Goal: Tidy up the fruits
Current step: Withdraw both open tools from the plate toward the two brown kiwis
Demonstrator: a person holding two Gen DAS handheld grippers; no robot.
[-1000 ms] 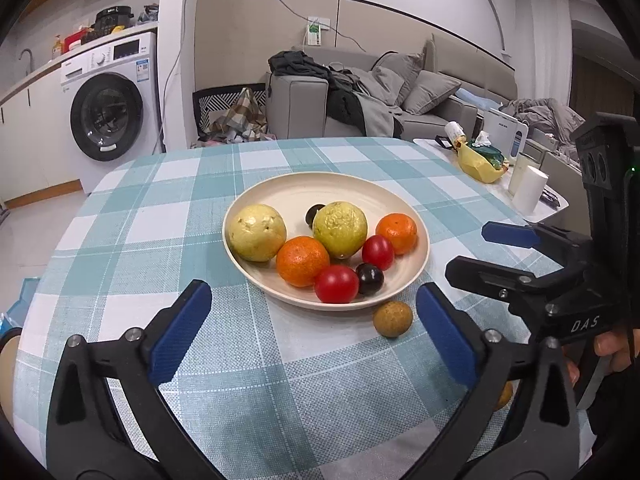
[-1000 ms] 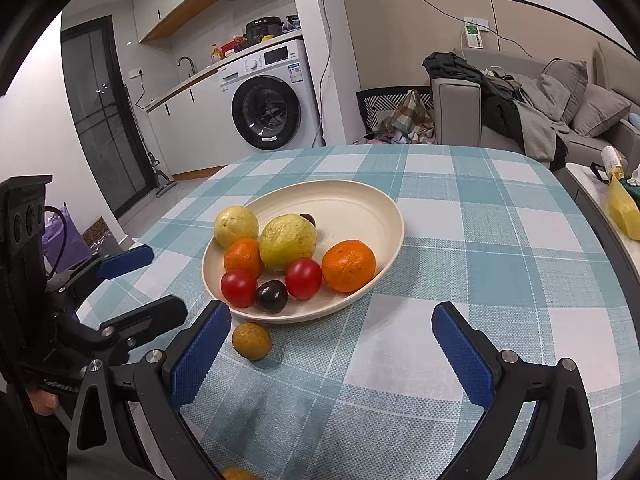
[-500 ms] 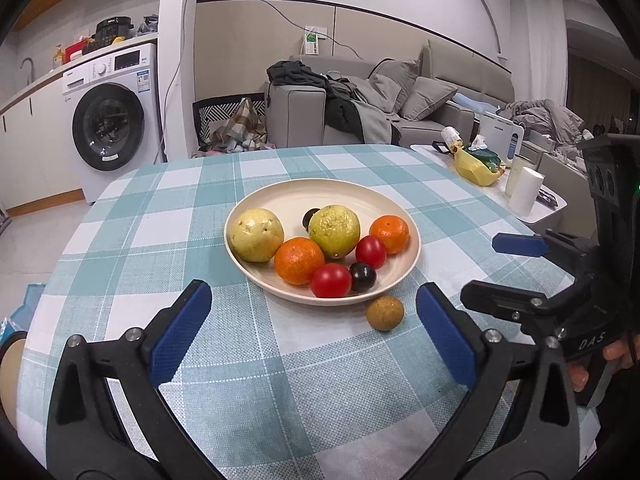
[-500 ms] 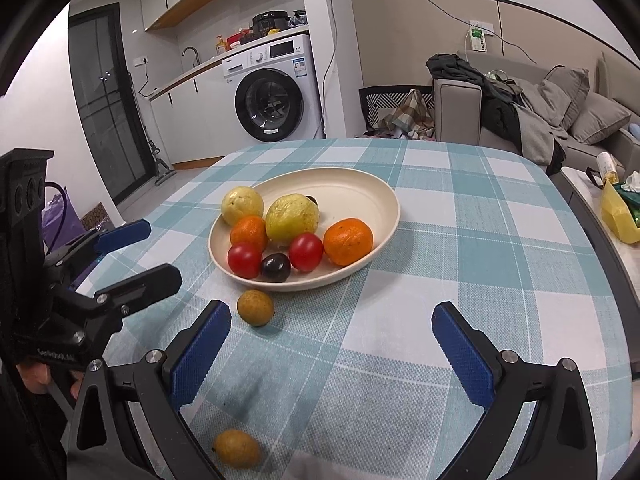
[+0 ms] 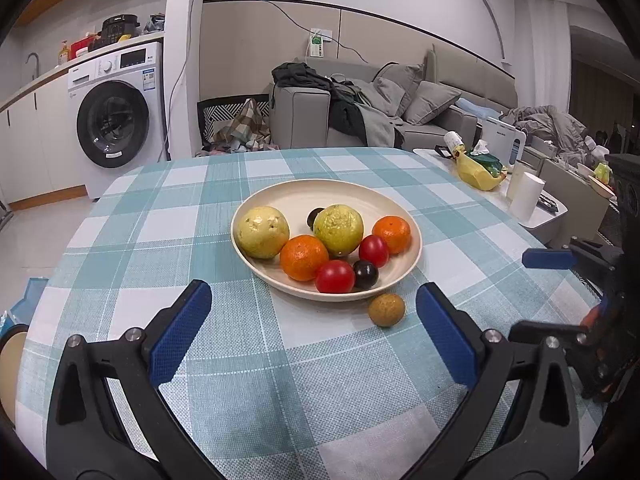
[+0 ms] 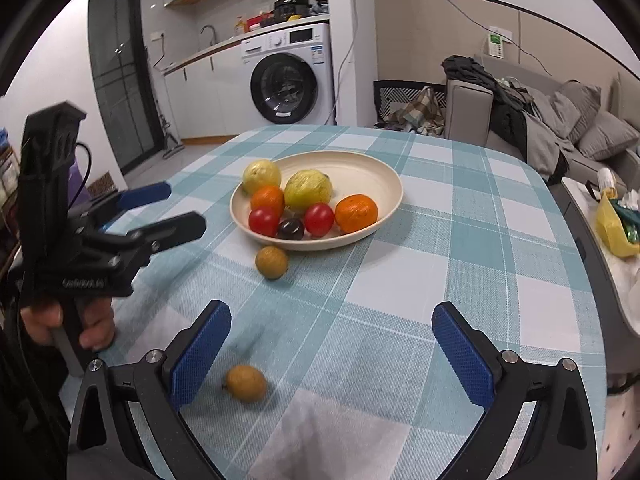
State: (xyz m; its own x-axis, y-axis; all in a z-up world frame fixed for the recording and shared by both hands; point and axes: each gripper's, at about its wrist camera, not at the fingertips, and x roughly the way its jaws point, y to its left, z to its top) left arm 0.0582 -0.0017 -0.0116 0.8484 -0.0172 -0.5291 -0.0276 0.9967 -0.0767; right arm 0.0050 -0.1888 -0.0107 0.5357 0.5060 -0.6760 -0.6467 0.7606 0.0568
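1. A round table under a teal-and-white checked tablecloth [image 5: 248,364] stands in an open living space, with a washing machine [image 5: 116,120] and a grey sofa [image 5: 400,108] behind it.
2. A cream plate [image 5: 304,196] near the table's middle holds two yellow-green guavas, two oranges, two red tomatoes and two dark plums.
3. Two small brown fruits, perhaps longans, remain on the cloth: the nearer-plate fruit [image 6: 272,262] lies just beside the plate's rim, and the stray fruit [image 6: 245,382] lies well apart from it, just beside the right gripper's left pad.
4. The left gripper [image 5: 314,334] hangs above the cloth with its fingers spread wide and nothing between them; the right gripper [image 6: 330,354] is likewise spread and empty.
5. Both loose fruits look light, round and smooth-skinned, so they would likely roll if nudged. A hold across the widest middle, pads squarely on opposite sides and with gentle pressure, seems best.
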